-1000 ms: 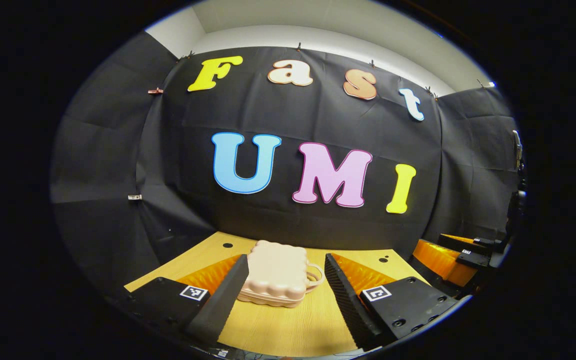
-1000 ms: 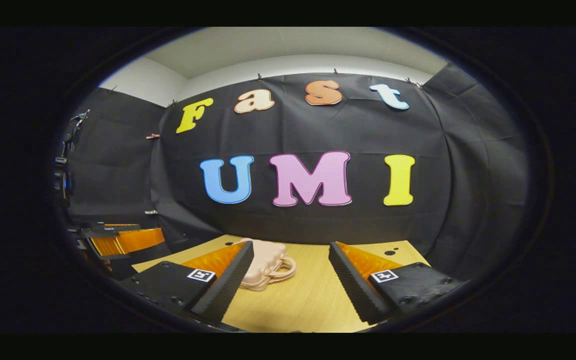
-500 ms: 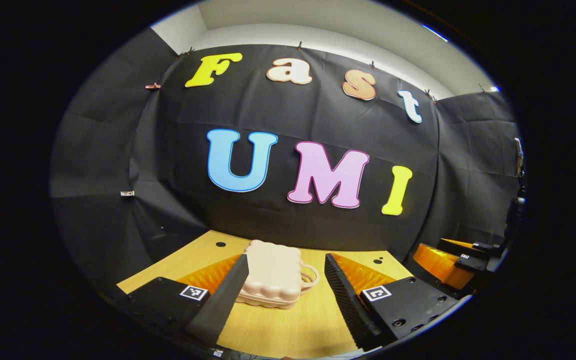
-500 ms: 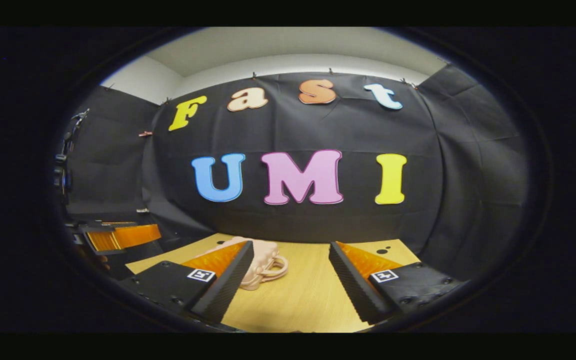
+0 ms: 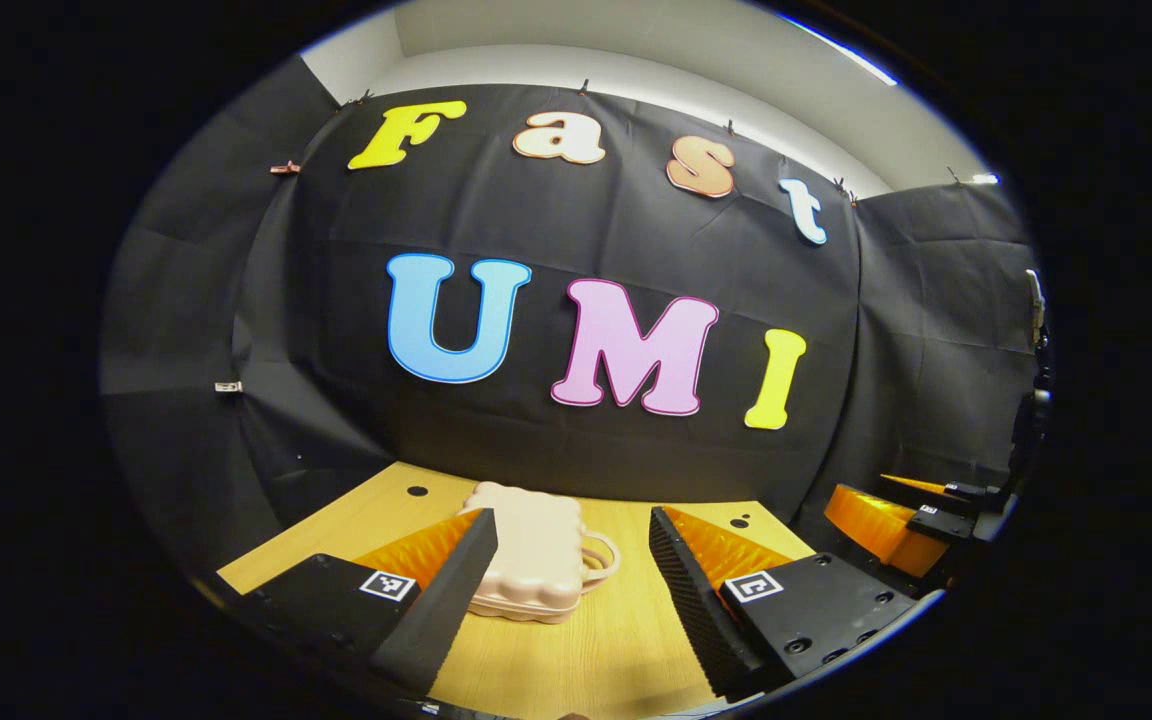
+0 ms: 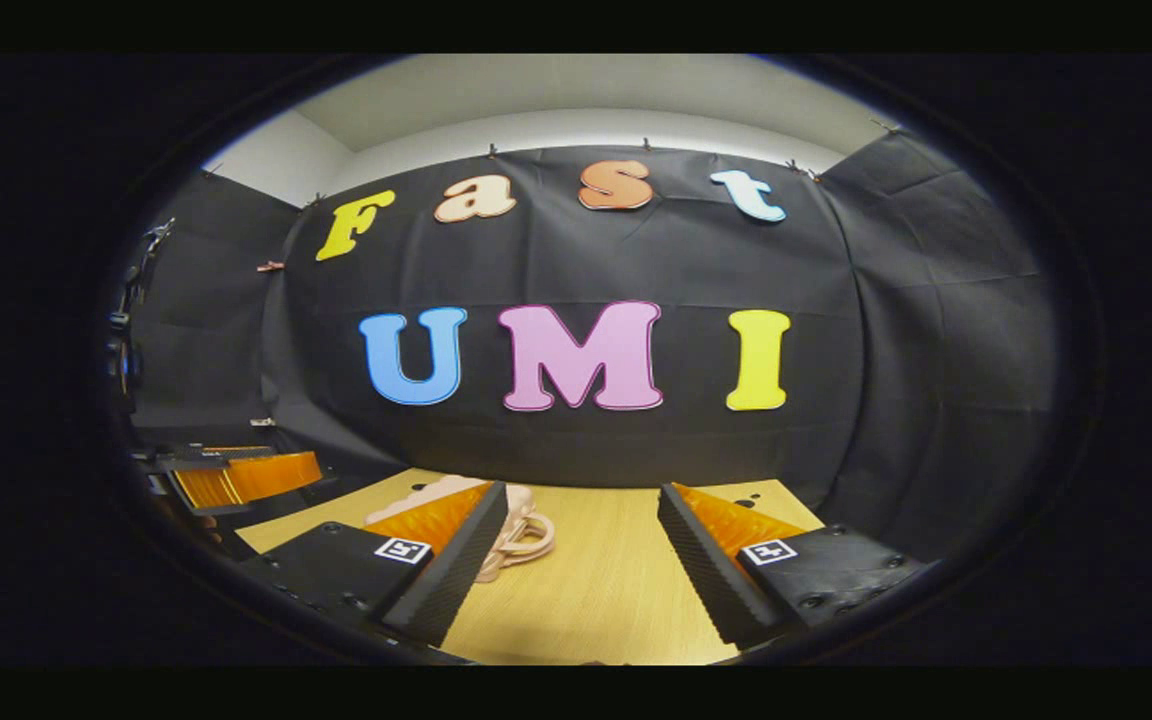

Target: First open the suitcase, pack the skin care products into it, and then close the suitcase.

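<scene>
Ahead, closed pink suitcase (image 5: 531, 550) flat on wooden table (image 5: 586, 660), both claws agape, empty.

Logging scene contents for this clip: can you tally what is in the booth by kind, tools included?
Suitcase: 1, pink, closed, lying flat on the table, handle to its right: suitcase
Grippers: 2, both open and empty: left gripper, right gripper
Table: 1, wooden: table
Total: 4
</scene>
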Action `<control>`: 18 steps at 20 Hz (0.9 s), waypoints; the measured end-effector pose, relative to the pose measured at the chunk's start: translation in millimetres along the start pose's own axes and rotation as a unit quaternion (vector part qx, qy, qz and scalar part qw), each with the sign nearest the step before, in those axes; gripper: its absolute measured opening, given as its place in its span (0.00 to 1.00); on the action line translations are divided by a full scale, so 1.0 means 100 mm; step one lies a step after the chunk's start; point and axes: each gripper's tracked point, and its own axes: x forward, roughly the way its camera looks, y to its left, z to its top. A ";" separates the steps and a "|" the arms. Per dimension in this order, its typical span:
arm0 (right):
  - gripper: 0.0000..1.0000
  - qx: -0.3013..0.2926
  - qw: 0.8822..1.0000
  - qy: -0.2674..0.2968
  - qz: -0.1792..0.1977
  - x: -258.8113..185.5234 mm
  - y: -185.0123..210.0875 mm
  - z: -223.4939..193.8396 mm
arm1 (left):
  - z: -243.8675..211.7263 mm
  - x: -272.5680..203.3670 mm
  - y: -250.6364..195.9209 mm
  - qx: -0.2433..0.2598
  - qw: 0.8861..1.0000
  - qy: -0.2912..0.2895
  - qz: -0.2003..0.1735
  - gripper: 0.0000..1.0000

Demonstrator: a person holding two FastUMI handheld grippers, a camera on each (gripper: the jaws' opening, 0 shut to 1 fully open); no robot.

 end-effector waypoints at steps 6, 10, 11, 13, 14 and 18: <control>0.96 0.006 1.000 0.000 -0.012 0.00 -0.08 0.00 | 0.00 0.09 -0.02 0.008 1.000 0.004 -0.008 0.96; 0.96 0.013 1.000 -0.007 -0.018 0.00 -0.14 0.06 | 0.02 0.10 -0.05 0.012 1.000 0.004 -0.013 0.96; 0.96 0.016 1.000 -0.007 -0.018 -0.01 -0.14 0.05 | 0.02 0.11 -0.05 0.014 1.000 0.006 -0.013 0.96; 0.96 0.016 1.000 0.000 -0.017 -0.01 -0.15 0.02 | 0.04 0.09 -0.05 0.019 1.000 0.007 -0.010 0.96; 0.96 0.016 1.000 0.003 -0.015 -0.02 -0.14 0.00 | 0.06 0.07 -0.03 0.021 1.000 0.005 -0.007 0.96; 0.96 0.014 1.000 -0.001 -0.009 -0.06 -0.11 0.06 | 0.05 -0.03 -0.03 0.018 1.000 0.002 -0.005 0.96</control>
